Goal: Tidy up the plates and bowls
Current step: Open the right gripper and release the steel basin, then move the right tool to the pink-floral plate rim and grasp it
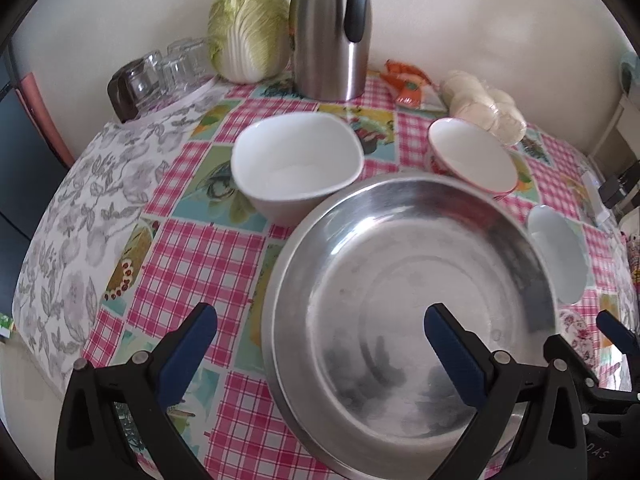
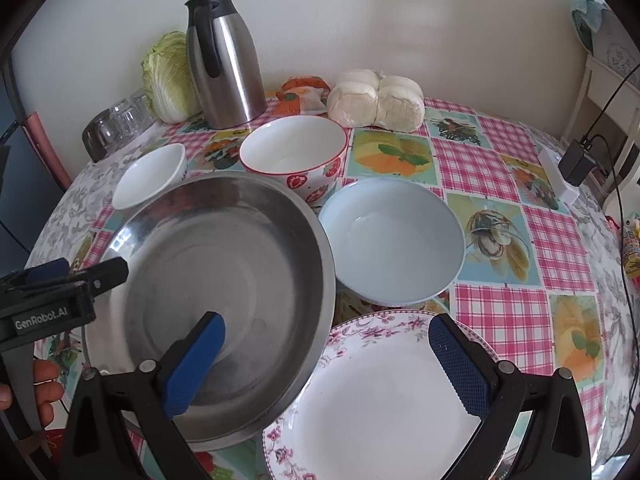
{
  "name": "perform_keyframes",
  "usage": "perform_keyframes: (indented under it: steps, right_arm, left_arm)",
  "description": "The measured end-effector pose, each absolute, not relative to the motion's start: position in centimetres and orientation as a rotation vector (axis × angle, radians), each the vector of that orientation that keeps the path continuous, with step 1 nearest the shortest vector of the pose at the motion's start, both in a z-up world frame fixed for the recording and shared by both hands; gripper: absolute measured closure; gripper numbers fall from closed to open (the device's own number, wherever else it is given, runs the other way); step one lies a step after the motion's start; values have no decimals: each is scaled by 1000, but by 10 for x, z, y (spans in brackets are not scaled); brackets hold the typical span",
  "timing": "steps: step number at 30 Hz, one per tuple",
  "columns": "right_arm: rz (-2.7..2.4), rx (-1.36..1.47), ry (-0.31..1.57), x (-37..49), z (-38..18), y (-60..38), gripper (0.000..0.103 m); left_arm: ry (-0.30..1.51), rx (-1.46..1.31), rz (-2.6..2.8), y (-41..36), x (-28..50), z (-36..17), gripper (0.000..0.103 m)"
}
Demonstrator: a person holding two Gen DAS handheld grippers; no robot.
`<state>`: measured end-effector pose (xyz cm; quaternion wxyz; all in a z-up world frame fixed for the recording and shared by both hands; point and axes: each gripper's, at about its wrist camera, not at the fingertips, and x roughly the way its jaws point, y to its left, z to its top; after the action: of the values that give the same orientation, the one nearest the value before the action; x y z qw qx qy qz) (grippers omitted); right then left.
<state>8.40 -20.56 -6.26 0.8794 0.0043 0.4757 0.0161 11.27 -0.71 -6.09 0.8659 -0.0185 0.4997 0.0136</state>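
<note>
A large steel bowl (image 1: 408,312) (image 2: 224,280) sits at the near side of the table. My left gripper (image 1: 320,312) is open astride its left rim, one finger over the tablecloth and one over the bowl's inside. My right gripper (image 2: 326,322) is open astride the right rim, its left finger in the bowl and its right finger over a floral plate (image 2: 380,400). Neither gripper's pads touch the rim. Behind stand a white squarish bowl (image 1: 296,164) (image 2: 150,176), a red-rimmed strawberry bowl (image 1: 472,156) (image 2: 296,152) and a pale blue bowl (image 1: 558,252) (image 2: 392,240).
Along the back wall stand a steel thermos jug (image 2: 224,64), a cabbage (image 1: 250,28), upturned glasses (image 1: 160,76), an orange packet (image 2: 300,94) and bagged buns (image 2: 376,98). A white power strip with a black charger (image 2: 576,162) lies at the right edge. A hand (image 2: 44,380) shows at lower left.
</note>
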Motion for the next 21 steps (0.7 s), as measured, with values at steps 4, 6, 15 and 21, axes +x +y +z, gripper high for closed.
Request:
perform_keyframes:
  steps: [4,6,15,21]
  right_arm:
    - [0,24,973,79,-54,-214,0]
    - [-29,56,966,77,-50,-224,0]
    - [-143,238,943,54,-39,-285,0]
    - [-224,344,960,35,-39,-331,0]
  left_arm:
    - [974,-87,-10,-9,105,-44,0]
    - [945,-111,-43,-12,100,-36,0]
    - [916,-163,-288,-55,77,-3,0]
    - [940,-153,-465,-104,55,6,0]
